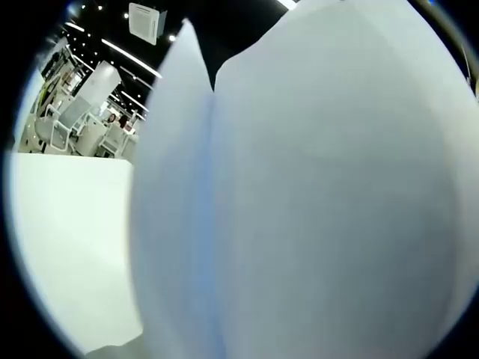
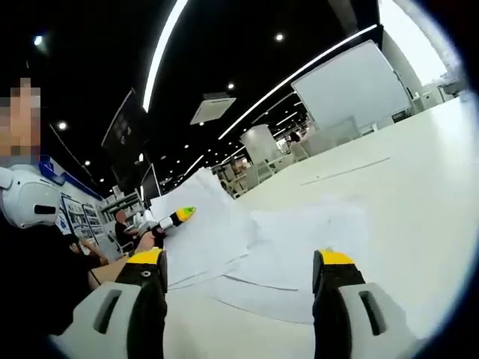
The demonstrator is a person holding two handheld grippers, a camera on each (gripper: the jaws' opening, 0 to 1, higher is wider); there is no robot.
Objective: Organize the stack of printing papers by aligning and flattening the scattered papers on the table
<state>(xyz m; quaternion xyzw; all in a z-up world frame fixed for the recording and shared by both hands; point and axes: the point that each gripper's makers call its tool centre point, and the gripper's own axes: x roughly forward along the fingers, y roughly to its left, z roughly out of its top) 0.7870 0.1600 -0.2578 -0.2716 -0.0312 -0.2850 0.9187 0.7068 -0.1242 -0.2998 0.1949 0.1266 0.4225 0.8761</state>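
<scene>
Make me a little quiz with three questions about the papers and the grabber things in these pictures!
1. Where do the loose papers lie in the right gripper view?
A. On the white table
B. In a box
C. On a chair

2. What colour are the tips of the right gripper?
A. Red
B. Yellow
C. Green

3. How do the right gripper's jaws stand?
A. Shut on a pen
B. Shut on a cup
C. Open, holding nothing

Answers: 1 A, the sheets spread flat on the table ahead of the jaws. 2 B, both fingertips wear yellow caps. 3 C, a wide gap shows between the jaws, with paper lying beyond it.
</scene>
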